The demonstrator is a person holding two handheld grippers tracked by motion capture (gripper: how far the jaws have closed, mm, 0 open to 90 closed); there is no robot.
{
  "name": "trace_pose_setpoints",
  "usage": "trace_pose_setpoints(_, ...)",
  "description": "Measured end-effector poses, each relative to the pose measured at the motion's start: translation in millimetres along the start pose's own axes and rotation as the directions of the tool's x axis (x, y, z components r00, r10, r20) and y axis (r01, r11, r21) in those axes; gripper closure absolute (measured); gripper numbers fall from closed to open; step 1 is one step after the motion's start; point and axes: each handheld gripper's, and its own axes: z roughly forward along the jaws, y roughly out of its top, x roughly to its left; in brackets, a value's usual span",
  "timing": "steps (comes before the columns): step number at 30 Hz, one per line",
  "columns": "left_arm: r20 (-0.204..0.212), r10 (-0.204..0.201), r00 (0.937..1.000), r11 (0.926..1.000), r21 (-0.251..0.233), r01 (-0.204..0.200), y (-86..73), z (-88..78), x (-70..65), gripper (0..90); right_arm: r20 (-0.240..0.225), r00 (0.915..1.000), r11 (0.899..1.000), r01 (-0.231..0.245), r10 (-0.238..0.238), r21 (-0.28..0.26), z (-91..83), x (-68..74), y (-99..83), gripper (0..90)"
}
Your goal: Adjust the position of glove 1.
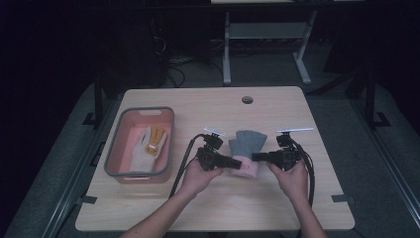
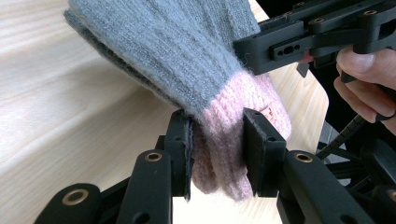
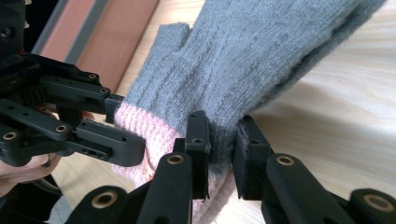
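Both grippers have hold of one glove (image 1: 246, 148), grey in the hand and pink at the cuff, near the middle of the surface (image 1: 277, 203) and a little toward its near edge. The left gripper (image 1: 236, 162) comes at the cuff from one side and the right gripper (image 1: 258, 156) from the other, so the cuff is pinched at two opposite points. Judging by that, the pair are meant to carry the glove flat and spread, most likely toward the bin (image 1: 112, 157) by the left edge, where a white glove (image 1: 144, 148) with yellow patches already lies.

In the left gripper view the fingers (image 2: 263, 154) are closed most of the way, the pink cuff (image 2: 224, 140) bunched between the two pads and bulging out below them. In the right gripper view the fingers (image 3: 198, 149) are likewise nearly closed, clamped on the edge of the glove where grey meets pink, with only the thickness of the knit between the pads.

The grey finger end points away from the person, toward the far edge, sloping down to the surface, while the cuff looks lifted off the wood between the two grips.
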Motion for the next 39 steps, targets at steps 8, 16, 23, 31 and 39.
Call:
trace_pose_setpoints(8, -0.015, 0.002, 0.9999, 0.9999, -0.017, -0.002, -2.9, -14.9, 4.0, 65.7, -0.017, 0.9996, 1.000, 0.023, -0.023, 0.017, 7.1, 12.9, 8.9, 77.7)
trace_pose_setpoints(16, -0.014, -0.003, 0.9999, 0.9996, -0.028, 0.003, -4.5, -24.0, 8.6, 65.7, -0.029, 0.9991, 0.999, 0.033, -0.032, 0.027, 12.3, 18.6, 15.5, 77.7)
trace_pose_setpoints(23, -0.022, -0.001, 0.9998, 0.9993, -0.038, 0.000, -5.3, -34.1, 11.9, 65.7, -0.037, 0.9981, 0.998, 0.051, -0.049, 0.034, 15.9, 26.8, 22.0, 77.7)
trace_pose_setpoints(31, -0.019, -0.012, 0.9998, 0.9983, -0.058, 0.010, -5.8, -50.0, 17.7, 65.7, -0.050, 0.9960, 0.996, 0.077, -0.074, 0.044, 22.2, 38.3, 32.0, 77.7)
trace_pose_setpoints(39, -0.025, -0.015, 0.9996, 0.9971, -0.075, 0.014, -6.3, -67.1, 23.8, 65.7, -0.060, 0.9932, 0.993, 0.103, -0.100, 0.055, 28.8, 54.3, 43.7, 77.7)
